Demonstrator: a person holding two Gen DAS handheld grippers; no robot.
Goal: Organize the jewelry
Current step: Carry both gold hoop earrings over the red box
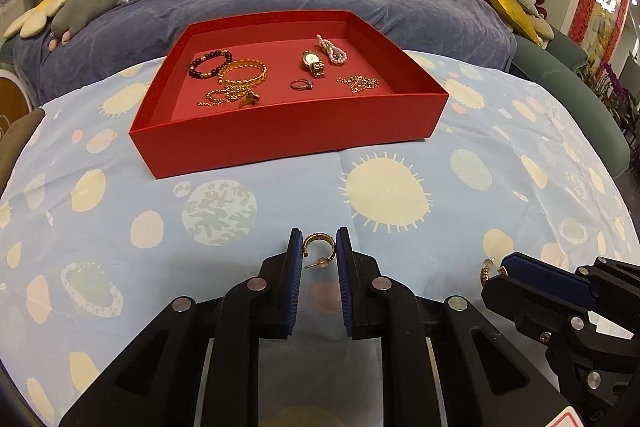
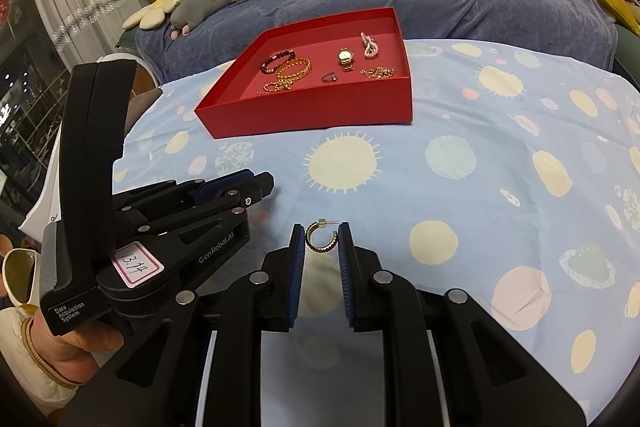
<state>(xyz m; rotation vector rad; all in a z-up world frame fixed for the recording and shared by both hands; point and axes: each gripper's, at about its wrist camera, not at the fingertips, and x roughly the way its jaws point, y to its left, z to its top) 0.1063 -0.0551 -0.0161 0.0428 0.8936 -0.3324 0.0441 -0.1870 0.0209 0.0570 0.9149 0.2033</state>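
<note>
Left gripper (image 1: 319,245) fingers clamp a gold hoop earring (image 1: 316,247); right gripper (image 2: 322,239) fingers clamp its twin (image 2: 320,237). Both near, above the bench cloth (image 1: 480,187); red tray (image 1: 280,143) far.

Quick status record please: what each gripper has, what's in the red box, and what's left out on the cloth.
left gripper: shut on a gold hoop earring, pinched between its fingers
right gripper: shut on a second gold hoop earring
red box: open, on the blue patterned cloth
box contents: dark bead bracelet, gold bangle, watch, pearl strand, ring, gold chains
loose on cloth: nothing visible
</note>
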